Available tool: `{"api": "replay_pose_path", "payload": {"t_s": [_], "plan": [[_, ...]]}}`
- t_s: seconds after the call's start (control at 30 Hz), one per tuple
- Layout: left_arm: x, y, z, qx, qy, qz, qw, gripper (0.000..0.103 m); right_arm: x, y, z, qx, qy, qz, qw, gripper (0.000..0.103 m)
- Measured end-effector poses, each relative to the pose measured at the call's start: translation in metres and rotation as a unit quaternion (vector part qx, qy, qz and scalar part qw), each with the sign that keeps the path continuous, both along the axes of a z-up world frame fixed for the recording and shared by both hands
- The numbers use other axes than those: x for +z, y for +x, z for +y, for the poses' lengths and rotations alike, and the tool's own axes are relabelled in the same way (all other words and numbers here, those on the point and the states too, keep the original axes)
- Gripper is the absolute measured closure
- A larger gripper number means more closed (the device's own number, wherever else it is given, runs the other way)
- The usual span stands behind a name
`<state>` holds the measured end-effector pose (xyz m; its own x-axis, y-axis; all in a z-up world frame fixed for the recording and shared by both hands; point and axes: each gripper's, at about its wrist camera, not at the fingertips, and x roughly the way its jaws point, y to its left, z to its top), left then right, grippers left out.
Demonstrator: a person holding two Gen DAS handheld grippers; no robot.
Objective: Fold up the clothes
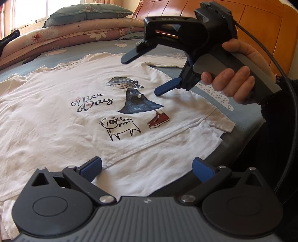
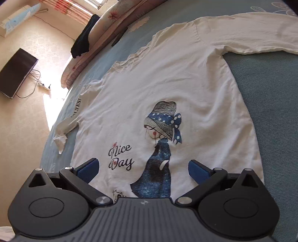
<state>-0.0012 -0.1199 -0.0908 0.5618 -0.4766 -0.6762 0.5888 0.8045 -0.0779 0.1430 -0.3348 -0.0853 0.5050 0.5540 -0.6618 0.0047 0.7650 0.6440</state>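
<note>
Quilts (image 1: 70, 35), pillow (image 1: 89, 14), wall TV (image 2: 17, 72)

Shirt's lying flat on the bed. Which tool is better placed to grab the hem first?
Left. The left tool sits open right at the hem of the shirt; the right tool, also open, is over the print mid-shirt.

White long-sleeved shirt (image 1: 74, 115) lies flat on the blue bedspread (image 1: 247, 119), print side up. Left claw (image 1: 147, 170) hangs wide open over the hem. Right claw (image 1: 143, 74), gripped by a hand (image 1: 234, 82), gapes above the printed girl.
</note>
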Motion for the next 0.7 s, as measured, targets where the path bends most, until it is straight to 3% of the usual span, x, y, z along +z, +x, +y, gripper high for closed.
{"api": "replay_pose_path", "payload": {"t_s": [0.23, 0.37, 0.47, 0.63, 0.7], "plan": [[0.001, 0.007, 0.01, 0.006, -0.036, 0.02, 0.9992, 0.001, -0.004, -0.002, -0.008, -0.028, 0.033, 0.006, 0.999, 0.0], [0.0, 0.003, 0.008, -0.014, -0.016, 0.007, 0.9997, 0.001, -0.005, -0.004, -0.011, -0.036, 0.04, 0.004, 0.999, 0.0], [-0.002, 0.001, 0.009, -0.013, -0.023, 0.0, 0.9997, 0.001, -0.003, -0.005, -0.01, -0.032, 0.036, -0.001, 0.999, 0.0], [0.004, 0.007, 0.012, -0.016, -0.022, 0.011, 0.9996, 0.001, 0.009, -0.009, -0.009, -0.028, 0.038, -0.04, 0.998, 0.0], [0.011, 0.01, 0.017, -0.002, -0.011, -0.005, 0.9999, 0.001, 0.015, -0.011, -0.01, -0.033, 0.037, -0.056, 0.997, 0.0]]}}
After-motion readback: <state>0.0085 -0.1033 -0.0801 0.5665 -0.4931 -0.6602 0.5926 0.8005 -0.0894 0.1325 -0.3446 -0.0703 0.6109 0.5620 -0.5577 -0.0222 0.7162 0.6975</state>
